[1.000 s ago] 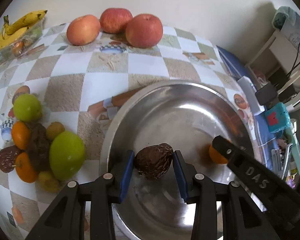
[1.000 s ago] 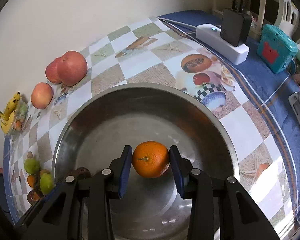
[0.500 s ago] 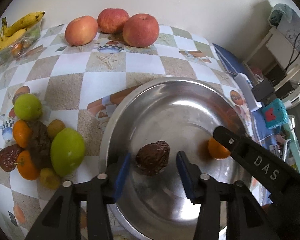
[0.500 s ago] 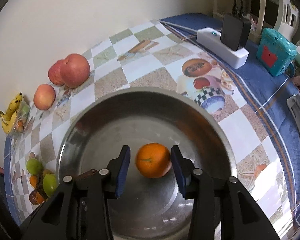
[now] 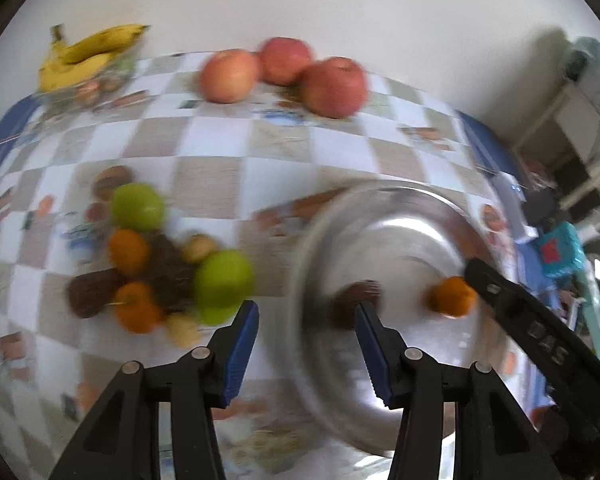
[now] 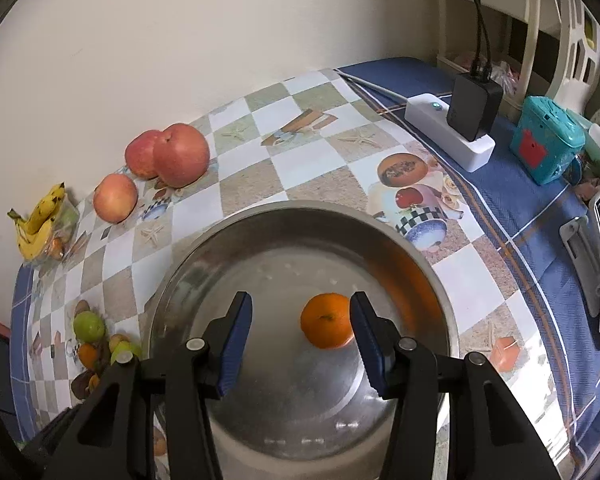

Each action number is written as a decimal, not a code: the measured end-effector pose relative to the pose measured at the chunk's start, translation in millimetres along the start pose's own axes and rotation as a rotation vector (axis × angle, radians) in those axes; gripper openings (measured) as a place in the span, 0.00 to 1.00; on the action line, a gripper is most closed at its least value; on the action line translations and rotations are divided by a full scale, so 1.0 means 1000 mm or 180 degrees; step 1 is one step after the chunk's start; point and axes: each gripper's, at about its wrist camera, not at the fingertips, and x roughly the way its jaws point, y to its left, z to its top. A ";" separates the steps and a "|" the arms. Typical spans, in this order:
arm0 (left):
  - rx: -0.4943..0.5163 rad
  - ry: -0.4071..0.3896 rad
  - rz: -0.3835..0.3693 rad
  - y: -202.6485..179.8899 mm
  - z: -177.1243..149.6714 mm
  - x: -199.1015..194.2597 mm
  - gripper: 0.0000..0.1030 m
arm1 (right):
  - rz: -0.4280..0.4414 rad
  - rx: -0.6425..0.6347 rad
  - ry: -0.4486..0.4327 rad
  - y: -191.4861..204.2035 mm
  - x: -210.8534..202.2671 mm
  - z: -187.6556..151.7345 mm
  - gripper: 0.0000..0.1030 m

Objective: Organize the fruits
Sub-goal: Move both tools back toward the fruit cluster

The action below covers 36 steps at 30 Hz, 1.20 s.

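A checkered tablecloth (image 6: 312, 160) runs to a pale wall. At lower centre, the steel bowl (image 6: 236, 232) holds a glossy orange (image 6: 327, 326) and a dark wrinkled fruit (image 5: 354, 304). The right gripper (image 6: 300, 336) has just been opening — orange beside its right finger, unpressed. The left gripper (image 5: 306, 340) is apart, empty, its view blurred. Three apples (image 6: 168, 160), bananas (image 6: 40, 220) and a fruit pile (image 5: 160, 268) lie left.

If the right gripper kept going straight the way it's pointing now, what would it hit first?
Most likely the bare bottom of the metal bowl. The right gripper is open, with the orange lying loose close to its right-hand finger, so that finger might brush it. Depth is hard to judge.
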 end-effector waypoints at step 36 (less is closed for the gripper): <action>-0.0461 -0.0085 0.0673 0.117 0.005 -0.031 1.00 | 0.0253 -0.0692 0.0149 0.074 0.014 -0.045 0.94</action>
